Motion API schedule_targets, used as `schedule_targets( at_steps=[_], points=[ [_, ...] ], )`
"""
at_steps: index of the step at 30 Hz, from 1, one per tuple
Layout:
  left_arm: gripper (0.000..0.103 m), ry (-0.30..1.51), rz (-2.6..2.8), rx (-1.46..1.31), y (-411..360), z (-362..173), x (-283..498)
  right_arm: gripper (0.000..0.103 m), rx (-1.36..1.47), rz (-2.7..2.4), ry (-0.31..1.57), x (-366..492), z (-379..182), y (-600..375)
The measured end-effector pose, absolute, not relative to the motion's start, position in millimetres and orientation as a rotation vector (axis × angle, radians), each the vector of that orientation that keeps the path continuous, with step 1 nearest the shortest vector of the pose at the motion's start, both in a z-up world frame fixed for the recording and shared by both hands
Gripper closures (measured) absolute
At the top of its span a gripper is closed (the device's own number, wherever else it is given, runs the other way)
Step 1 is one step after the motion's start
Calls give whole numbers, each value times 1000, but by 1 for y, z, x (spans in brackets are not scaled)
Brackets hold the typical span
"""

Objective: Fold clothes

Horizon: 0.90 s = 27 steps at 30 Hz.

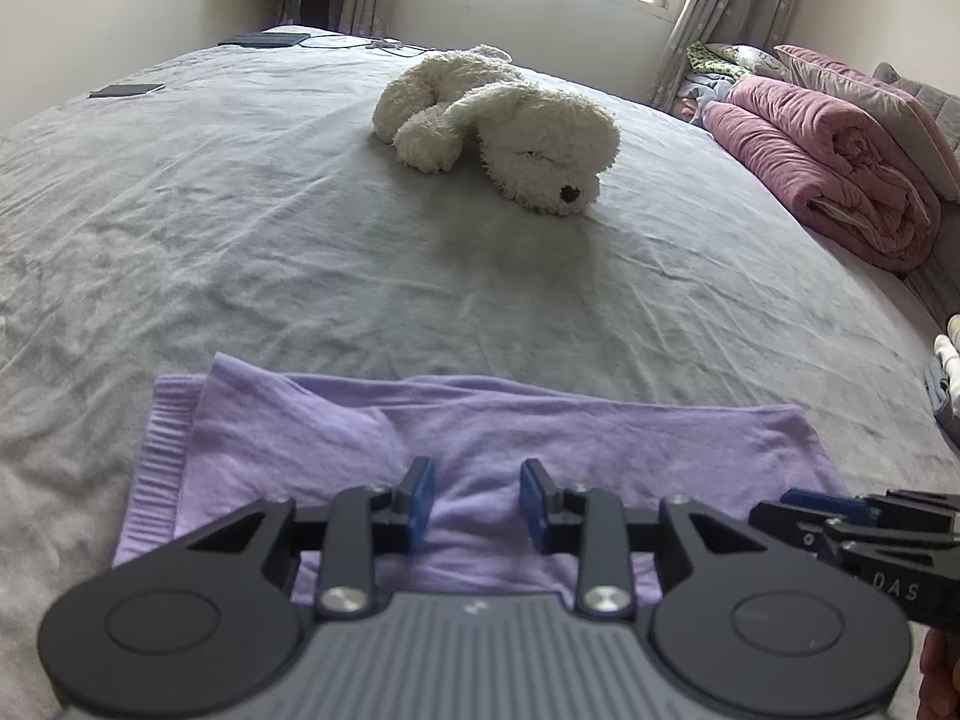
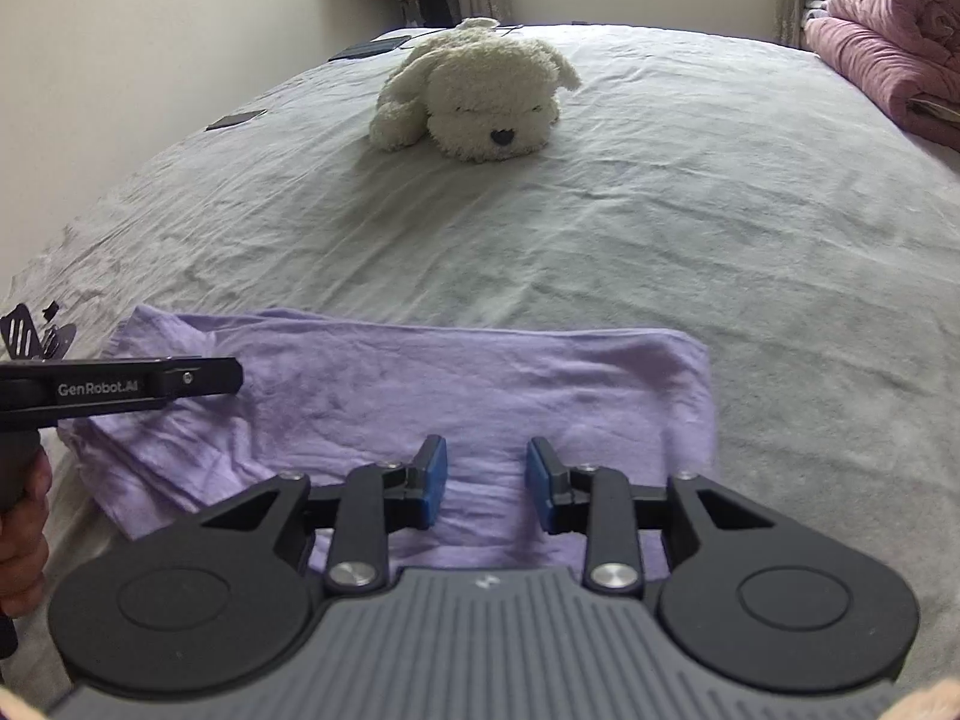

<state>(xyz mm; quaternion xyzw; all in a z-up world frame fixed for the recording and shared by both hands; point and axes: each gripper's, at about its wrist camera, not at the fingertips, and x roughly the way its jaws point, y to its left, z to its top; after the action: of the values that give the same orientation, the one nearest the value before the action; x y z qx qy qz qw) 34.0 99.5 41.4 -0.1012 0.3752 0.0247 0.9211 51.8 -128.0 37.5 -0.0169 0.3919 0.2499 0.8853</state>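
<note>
Both grippers, left gripper (image 1: 477,498) and right gripper (image 2: 486,489), hover with fingers apart, empty, above the folded lilac knit garment (image 2: 420,396) lying flat, slightly creased, on the grey bedsheet (image 2: 600,240).

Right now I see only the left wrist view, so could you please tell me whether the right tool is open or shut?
Observer: The right tool is open, with its jaws apart above the folded lilac garment, and it holds nothing.
Operator: Thank you. Is anything lying past the garment's left end, beyond what I can see?
Observer: Yes, a few small black perforated pieces lie on the grey bedsheet just beyond that end.
</note>
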Motion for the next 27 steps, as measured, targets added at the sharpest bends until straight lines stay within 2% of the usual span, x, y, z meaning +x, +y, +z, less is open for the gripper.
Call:
schedule_targets(
  at_steps=[1,5,8,9,13,15,17,23,27],
  points=[
    [64,770,53,-186,95,41,32,52,-43,530,819,49,37,-124],
    [59,769,57,-129,83,39,30,33,-86,547,828,43,33,-112],
    [52,776,54,-127,82,36,30,12,-111,552,830,39,29,-105],
    [47,779,51,-129,82,36,30,1,-115,549,828,38,28,-104],
    [33,785,37,-119,79,34,31,0,-132,539,820,35,24,-99],
    [20,786,29,-106,77,32,31,0,-141,534,815,34,22,-96],
    [15,785,18,-104,76,31,31,0,-149,528,811,32,20,-93],
    [4,771,17,-116,74,32,29,0,-101,492,787,22,20,-93],
    [2,735,37,-163,78,36,24,2,-155,488,811,22,28,-92]
  ],
)
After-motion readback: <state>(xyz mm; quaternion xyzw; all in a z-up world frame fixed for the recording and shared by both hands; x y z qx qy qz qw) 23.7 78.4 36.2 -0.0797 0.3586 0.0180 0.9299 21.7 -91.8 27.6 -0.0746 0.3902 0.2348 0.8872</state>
